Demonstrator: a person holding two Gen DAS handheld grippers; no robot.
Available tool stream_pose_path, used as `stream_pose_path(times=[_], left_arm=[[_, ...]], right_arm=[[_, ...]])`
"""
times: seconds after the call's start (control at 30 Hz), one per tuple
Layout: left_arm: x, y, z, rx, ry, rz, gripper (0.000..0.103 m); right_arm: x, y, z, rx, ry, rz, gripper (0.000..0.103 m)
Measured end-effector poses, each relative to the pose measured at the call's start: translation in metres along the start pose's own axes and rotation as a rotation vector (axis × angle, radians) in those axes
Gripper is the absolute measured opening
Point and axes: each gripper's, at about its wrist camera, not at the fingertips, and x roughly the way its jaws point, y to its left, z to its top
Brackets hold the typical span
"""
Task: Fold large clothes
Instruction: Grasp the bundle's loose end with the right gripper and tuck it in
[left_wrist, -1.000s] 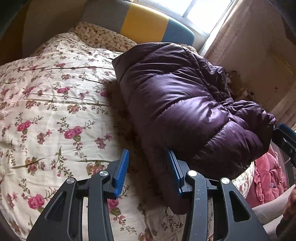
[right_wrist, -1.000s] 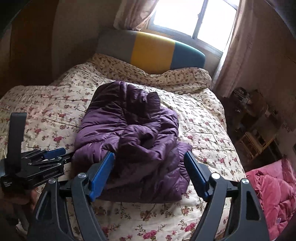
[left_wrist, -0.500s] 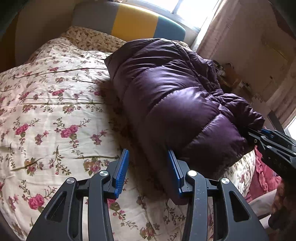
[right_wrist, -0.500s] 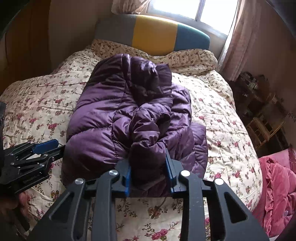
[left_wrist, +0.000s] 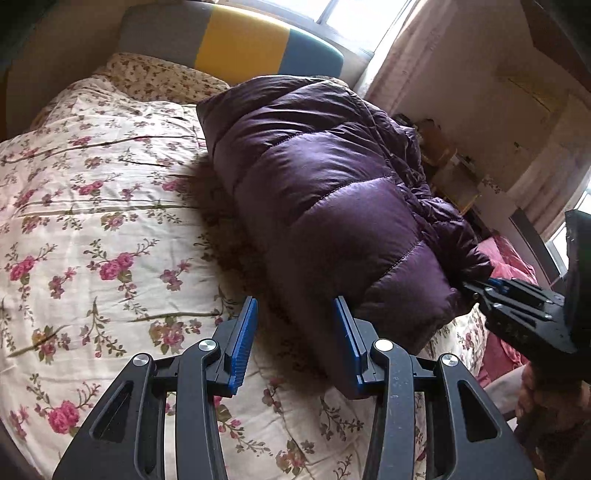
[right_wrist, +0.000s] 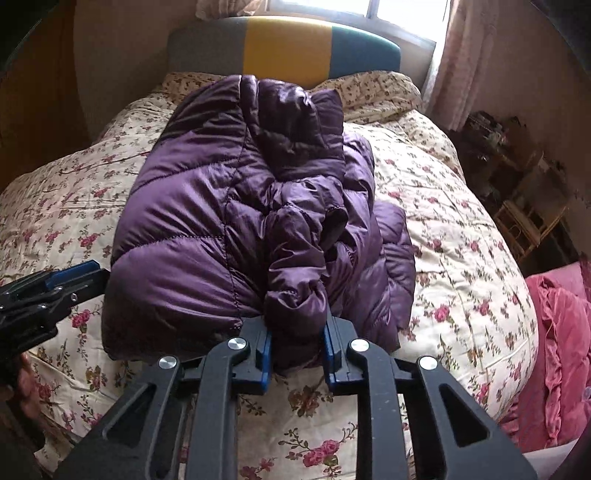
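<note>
Purple puffer jacket (right_wrist: 236, 229) lies bundled lengthwise on the bed (right_wrist: 461, 236), over the floral quilt, its far end toward the striped headboard (right_wrist: 284, 48) at 12 o'clock and its near end at the foot. By the look of it the sides have already been brought in, so the body is a thick, narrow roll, yet the bundle is loose: a sleeve (right_wrist: 295, 280) spills down the middle toward 6 o'clock, and a flap bulges out at 3 o'clock.

Right tool (right_wrist: 297, 350) is clenched on the end of that sleeve, both blue pads pressed into the padding. Left tool (left_wrist: 295, 332) is released, its jaws apart with only quilt between them; the pad at its 3 o'clock sits against the jacket's near corner, grasping nothing. In the right view it shows at 9 o'clock, just beside the jacket's edge.

My judgement: the fold is past halfway. What remains is tucking the sleeve across or inside the roll, taming the flap, and probably one more fold end to end; slippery, puffy fabric may spring open again.
</note>
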Motion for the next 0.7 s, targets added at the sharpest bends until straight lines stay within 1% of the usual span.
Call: stream_pose_path(times=[0.1,0.23,0.37,0.4,0.47,0.57,0.63,0.7], left_arm=[[0.004,-0.003,0.002,0.011,0.004,-0.004,0.042],[0.012,-0.010,0.011,0.038,0.015,0.010,0.042],[0.025,-0.023,0.018,0.102,0.038,0.041,0.042],[0.030,-0.027,0.018,0.123,0.045,0.050,0.042],[0.041,-0.031,0.020,0.141,0.074,0.048,0.038],[0.056,-0.039,0.018,0.184,0.087,0.069,0.038],[0.065,-0.038,0.017,0.178,0.092,0.078,0.038],[0.064,-0.037,0.019,0.166,0.090,0.075,0.038]], right_arm=[[0.004,-0.004,-0.006,0.022,0.006,-0.011,0.018],[0.013,-0.006,-0.015,0.039,0.009,-0.044,0.017],[0.026,-0.004,-0.025,0.044,0.015,-0.088,0.016],[0.031,-0.004,-0.028,0.050,0.020,-0.091,0.016],[0.041,-0.006,-0.034,0.067,0.022,-0.096,0.015],[0.050,-0.005,-0.043,0.069,0.002,-0.107,0.015],[0.049,-0.003,-0.044,0.085,-0.002,-0.099,0.015],[0.045,-0.006,-0.044,0.098,0.003,-0.085,0.016]])
